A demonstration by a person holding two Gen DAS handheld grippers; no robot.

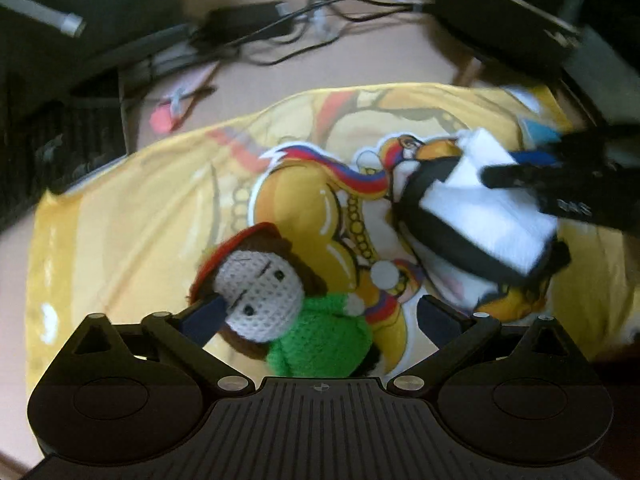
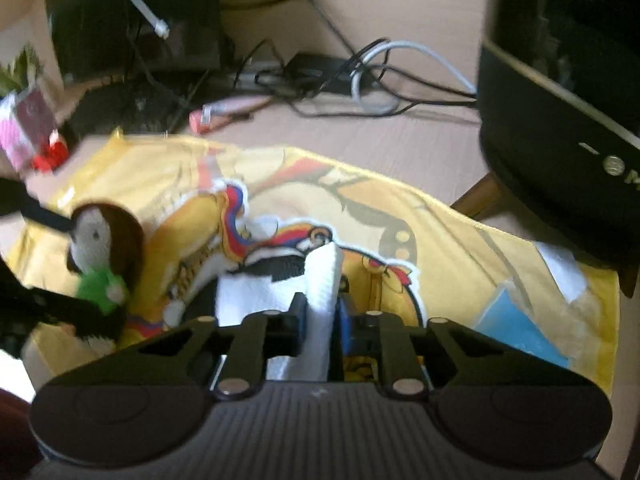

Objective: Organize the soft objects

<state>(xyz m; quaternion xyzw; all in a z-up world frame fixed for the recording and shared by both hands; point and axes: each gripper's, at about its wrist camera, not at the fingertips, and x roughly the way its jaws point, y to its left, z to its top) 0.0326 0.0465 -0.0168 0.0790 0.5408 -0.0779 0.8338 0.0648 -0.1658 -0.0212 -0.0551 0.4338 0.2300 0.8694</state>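
One crocheted doll (image 1: 276, 300), round cream yarn face, brown hair, red cap, fuzzy green body, lies on one glossy yellow printed cloth (image 1: 132, 216) between the wide-spread fingers of the left gripper (image 1: 320, 320). One white folded paper towel (image 2: 320, 300), dimpled and soft, stands pinched upright in the closed right gripper (image 2: 318, 320) above the same cloth, black cables (image 2: 360, 84) tangled behind.

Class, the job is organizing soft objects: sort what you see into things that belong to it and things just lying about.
Belongs:
crocheted doll
white folded cloth, pinched by right gripper
yellow printed cloth
left gripper, open around the doll

Lying about:
tangled cables
black box
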